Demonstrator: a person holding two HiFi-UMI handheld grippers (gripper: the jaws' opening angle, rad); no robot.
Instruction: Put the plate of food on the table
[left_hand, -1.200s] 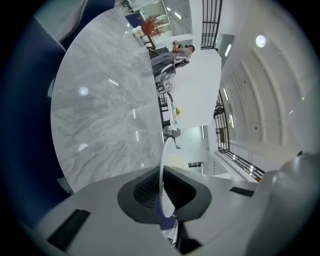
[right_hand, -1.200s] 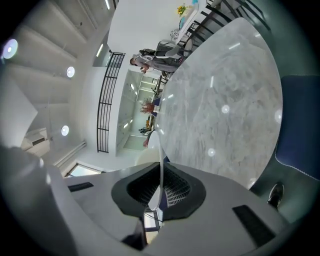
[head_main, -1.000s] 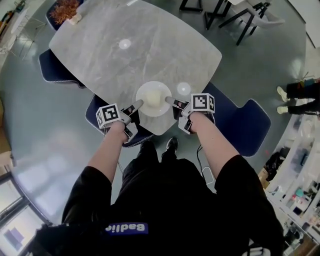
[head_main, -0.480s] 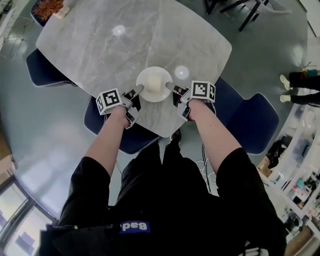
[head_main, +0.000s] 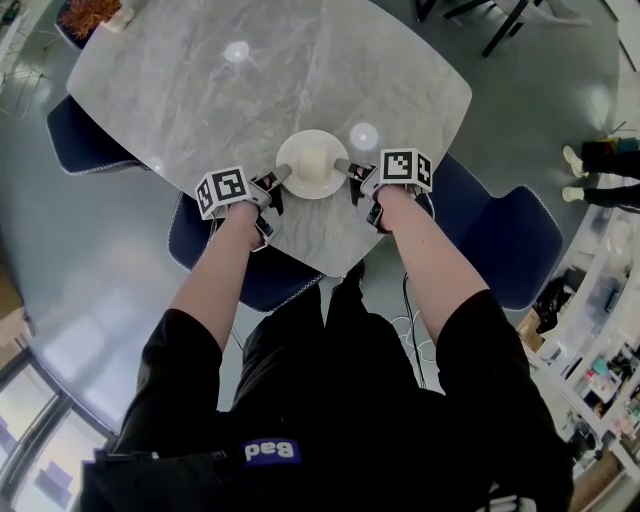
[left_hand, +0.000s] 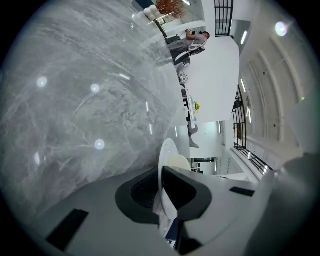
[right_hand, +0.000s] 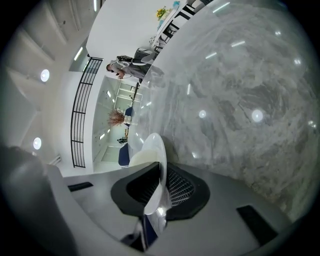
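We have the plate (head_main: 312, 178) of food (head_main: 314, 160) over the desk (head_main: 200, 90); the left gripper (head_main: 281, 175) and the right gripper (head_main: 343, 166) have fingers squeezed on its rim; setting it down and letting go looks left.

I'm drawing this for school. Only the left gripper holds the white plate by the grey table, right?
Not quite: both hold it. The left gripper and the right gripper are each shut on the rim of the white plate, at the grey table. The head view shows both.
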